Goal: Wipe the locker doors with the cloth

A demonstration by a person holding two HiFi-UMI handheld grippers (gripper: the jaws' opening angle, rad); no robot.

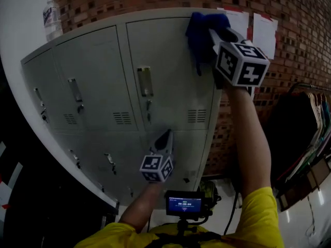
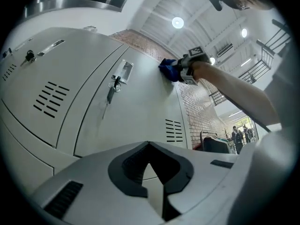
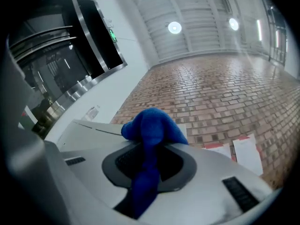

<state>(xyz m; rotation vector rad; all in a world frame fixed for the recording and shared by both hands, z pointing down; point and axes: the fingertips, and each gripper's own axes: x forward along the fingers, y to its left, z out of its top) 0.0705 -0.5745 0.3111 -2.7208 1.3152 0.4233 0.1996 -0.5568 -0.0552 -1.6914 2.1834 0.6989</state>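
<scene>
Head view: right hand-held gripper [image 1: 209,34] holds the blue cloth [image 1: 199,27] against the right locker door [image 1: 165,66], at its top right corner; left hand-held gripper [image 1: 166,136] sits lower.
Left gripper view: left hand-held gripper clenched, nothing between its jaws.
Right gripper view: right hand-held gripper grasping the blue cloth.

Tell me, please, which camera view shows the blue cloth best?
The right gripper view: the blue cloth fills its centre, clamped in the right claw. The head view shows the cloth against the top of a locker door; the left gripper view shows it small and distant.
</scene>
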